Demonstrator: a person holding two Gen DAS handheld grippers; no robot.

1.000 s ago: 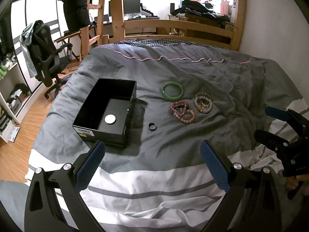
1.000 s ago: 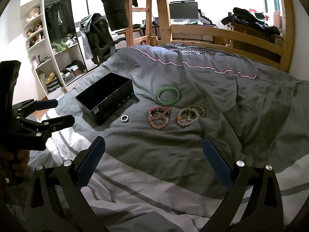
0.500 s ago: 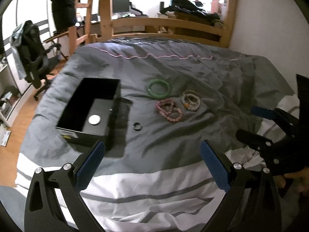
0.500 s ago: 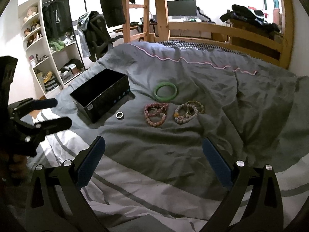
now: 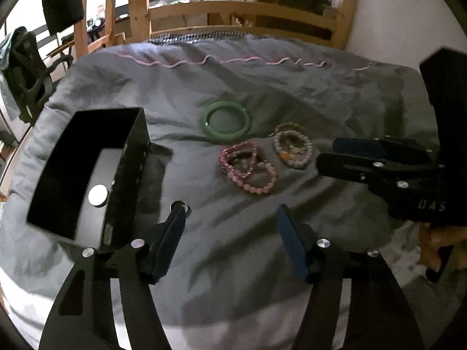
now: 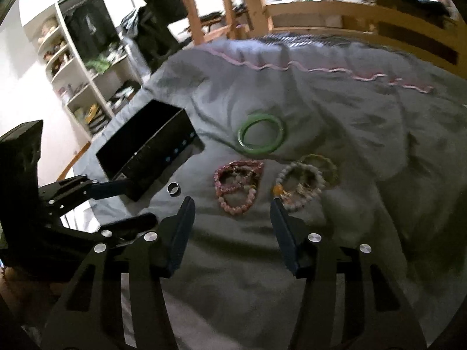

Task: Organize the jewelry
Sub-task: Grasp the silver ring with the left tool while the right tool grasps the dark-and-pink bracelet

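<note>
Across the bed [image 5: 292, 93], grey duvet spread wide, sits the black box [image 5: 87, 169], open, near the left edge. Beside it lies the jewelry: a green bangle [image 6: 260, 133], stiff and likely slippery, best pinched across its rim; pink bead bracelets [image 6: 238, 185] and pale bead bracelets [image 6: 302, 185], soft, floppy strands, probably easiest taken where strands bunch. Smallest, a metal ring [image 6: 173, 188] right by the box, light and apt to skid. Left gripper [image 5: 230, 233] hovers near the ring, jaws parted and empty; right gripper [image 6: 232, 224] likewise, above the beads.
</note>
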